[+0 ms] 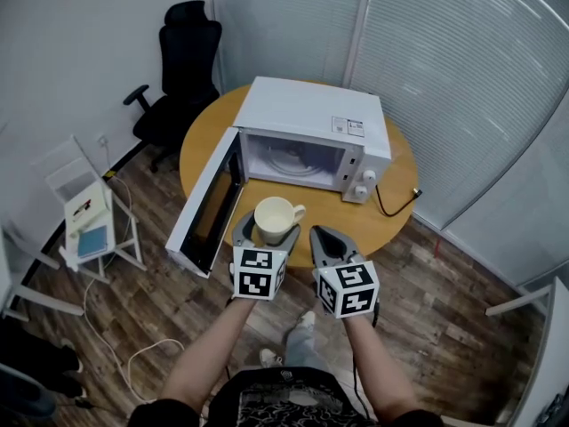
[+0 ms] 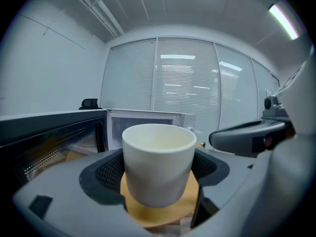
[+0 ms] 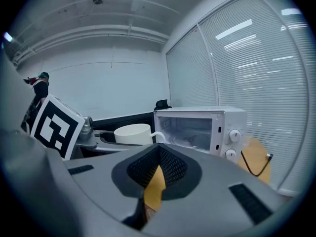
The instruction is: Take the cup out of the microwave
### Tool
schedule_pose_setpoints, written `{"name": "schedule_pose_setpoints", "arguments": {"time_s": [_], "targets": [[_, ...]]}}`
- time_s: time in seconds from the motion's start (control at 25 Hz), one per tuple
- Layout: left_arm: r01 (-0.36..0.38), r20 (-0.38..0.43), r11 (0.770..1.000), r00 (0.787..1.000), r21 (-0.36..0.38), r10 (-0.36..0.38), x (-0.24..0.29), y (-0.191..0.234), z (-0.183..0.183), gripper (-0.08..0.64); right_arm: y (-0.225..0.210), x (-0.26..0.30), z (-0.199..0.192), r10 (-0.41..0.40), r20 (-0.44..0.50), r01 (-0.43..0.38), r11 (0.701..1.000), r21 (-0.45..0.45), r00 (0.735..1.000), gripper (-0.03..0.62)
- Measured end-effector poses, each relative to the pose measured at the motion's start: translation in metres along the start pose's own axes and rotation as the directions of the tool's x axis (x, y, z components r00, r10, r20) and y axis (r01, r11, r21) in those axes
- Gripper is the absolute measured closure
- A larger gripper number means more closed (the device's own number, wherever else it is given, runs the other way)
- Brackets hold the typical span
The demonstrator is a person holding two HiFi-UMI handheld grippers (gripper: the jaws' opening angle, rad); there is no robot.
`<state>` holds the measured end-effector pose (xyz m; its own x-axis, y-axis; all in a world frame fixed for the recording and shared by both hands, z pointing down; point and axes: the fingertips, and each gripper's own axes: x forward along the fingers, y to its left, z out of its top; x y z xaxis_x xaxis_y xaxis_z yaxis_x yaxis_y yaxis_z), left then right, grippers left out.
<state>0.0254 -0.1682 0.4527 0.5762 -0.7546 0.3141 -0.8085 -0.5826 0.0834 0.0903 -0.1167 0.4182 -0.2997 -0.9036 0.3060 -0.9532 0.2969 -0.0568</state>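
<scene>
A cream cup [image 1: 276,215] with its handle to the right hangs just in front of the white microwave [image 1: 311,132], over the round wooden table [image 1: 402,194]. My left gripper [image 1: 266,228] is shut on the cup, a dark pad on each side of the cup's wall [image 2: 158,167]. My right gripper [image 1: 324,239] is beside it on the right, its jaws together with nothing between them; only table shows through the slit [image 3: 156,181]. The microwave's door [image 1: 206,205] stands swung open to the left, and the glass turntable inside is bare.
A black cable [image 1: 391,205] runs from the microwave's right side across the table. A black office chair [image 1: 178,78] stands behind the table at the left. A small white stand with a box [image 1: 89,221] is on the wood floor at the left.
</scene>
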Motion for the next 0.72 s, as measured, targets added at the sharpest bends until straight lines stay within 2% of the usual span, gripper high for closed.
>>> {"name": "schedule_pose_setpoints", "arguments": {"time_s": [0.72], "targets": [[0.018, 0.014, 1.0, 1.0, 0.015, -0.018, -0.022, -0.012, 0.004, 0.143, 0.017, -0.023, 0.001, -0.007, 0.004, 0.007, 0.999, -0.052, 1.0, 0.578]]}}
